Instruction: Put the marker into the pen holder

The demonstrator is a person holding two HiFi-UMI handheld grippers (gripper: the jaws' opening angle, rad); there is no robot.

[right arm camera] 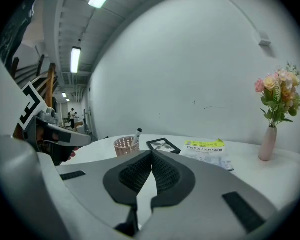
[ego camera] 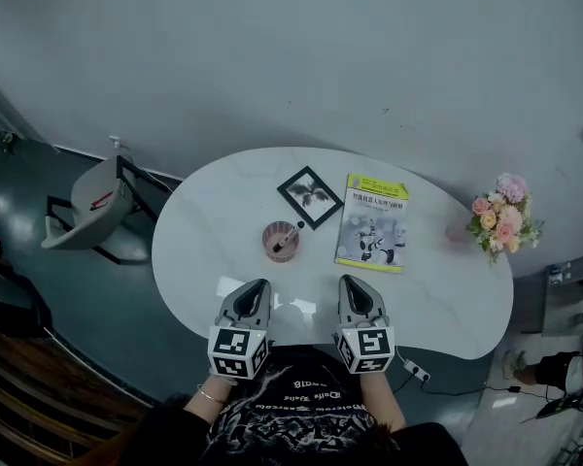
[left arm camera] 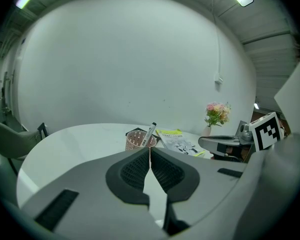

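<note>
marker [ego camera: 291, 232]: centre frame, leaning in pen holder [ego camera: 271, 251] | handling: likely light, stiff, slick; grip mid-barrel | left gripper [ego camera: 259, 284], right gripper [ego camera: 351, 282]: lower centre, jaws together, empty

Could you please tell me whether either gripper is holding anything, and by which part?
Nothing is held: the left gripper and right gripper are both shut and empty. The white marker with a black cap stands in the pink perforated pen holder.
</note>
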